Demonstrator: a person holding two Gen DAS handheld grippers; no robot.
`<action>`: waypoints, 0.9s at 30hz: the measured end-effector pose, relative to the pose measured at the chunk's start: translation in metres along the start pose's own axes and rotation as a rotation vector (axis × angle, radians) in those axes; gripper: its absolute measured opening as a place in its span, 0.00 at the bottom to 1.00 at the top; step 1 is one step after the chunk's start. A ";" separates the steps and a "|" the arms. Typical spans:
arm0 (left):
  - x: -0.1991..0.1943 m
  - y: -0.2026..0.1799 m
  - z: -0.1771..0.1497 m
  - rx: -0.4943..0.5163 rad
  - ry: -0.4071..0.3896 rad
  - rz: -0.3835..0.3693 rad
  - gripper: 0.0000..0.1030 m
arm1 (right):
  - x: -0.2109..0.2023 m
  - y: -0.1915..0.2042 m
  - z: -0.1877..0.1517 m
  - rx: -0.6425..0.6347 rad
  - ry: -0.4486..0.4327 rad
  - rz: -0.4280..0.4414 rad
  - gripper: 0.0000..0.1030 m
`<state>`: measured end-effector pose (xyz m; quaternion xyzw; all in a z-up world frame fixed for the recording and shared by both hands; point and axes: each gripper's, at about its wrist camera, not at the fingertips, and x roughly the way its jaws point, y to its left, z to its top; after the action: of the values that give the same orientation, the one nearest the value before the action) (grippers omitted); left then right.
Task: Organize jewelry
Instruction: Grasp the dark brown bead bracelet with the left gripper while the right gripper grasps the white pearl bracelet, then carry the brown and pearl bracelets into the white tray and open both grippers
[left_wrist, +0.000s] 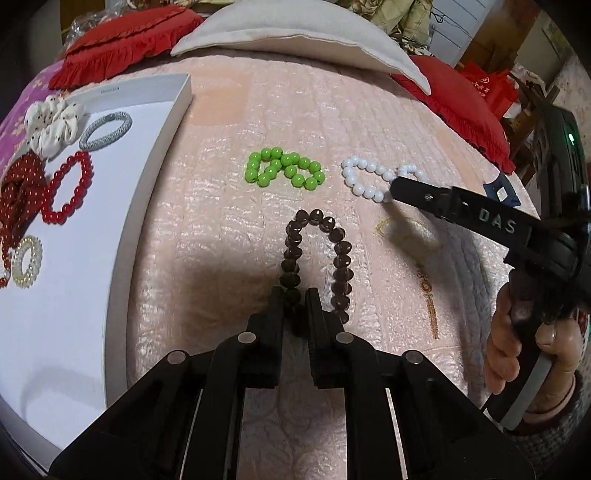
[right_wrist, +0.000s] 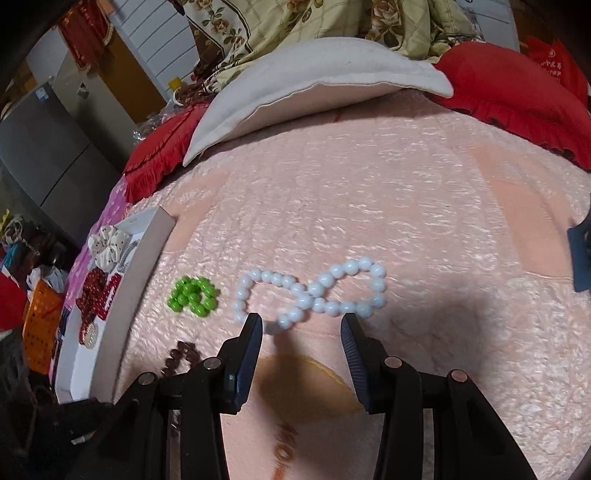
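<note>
Left wrist view: left claw (left_wrist: 294, 295) clamped on brown bead bracelet (left_wrist: 317, 258) lying lengthwise ahead on bed (left_wrist: 229, 206). Right claw (right_wrist: 301, 323) half open, empty, just short of white bead bracelet (right_wrist: 314, 291); white tray (left_wrist: 74, 295) leftward.

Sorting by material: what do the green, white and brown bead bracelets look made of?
Green bracelet: glossy plastic or glass, bright highlights on each bead. White bracelet: smooth, shiny, opaque, perhaps plastic or porcelain. Brown bracelet: dark beads with soft sheen, maybe glass or stone; unclear.
</note>
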<state>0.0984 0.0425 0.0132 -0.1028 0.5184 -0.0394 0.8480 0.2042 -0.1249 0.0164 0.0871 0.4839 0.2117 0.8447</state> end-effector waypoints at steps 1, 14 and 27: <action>0.002 -0.001 0.002 -0.001 -0.005 0.000 0.10 | 0.002 0.003 0.001 -0.002 0.001 -0.006 0.41; -0.001 -0.011 0.003 0.011 -0.024 -0.005 0.09 | 0.010 0.016 0.006 -0.027 0.003 -0.070 0.09; -0.104 -0.018 -0.013 0.048 -0.170 -0.053 0.09 | -0.078 0.023 -0.023 0.040 -0.097 0.046 0.09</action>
<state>0.0396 0.0413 0.1022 -0.0991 0.4406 -0.0655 0.8898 0.1443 -0.1400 0.0733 0.1251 0.4444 0.2171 0.8601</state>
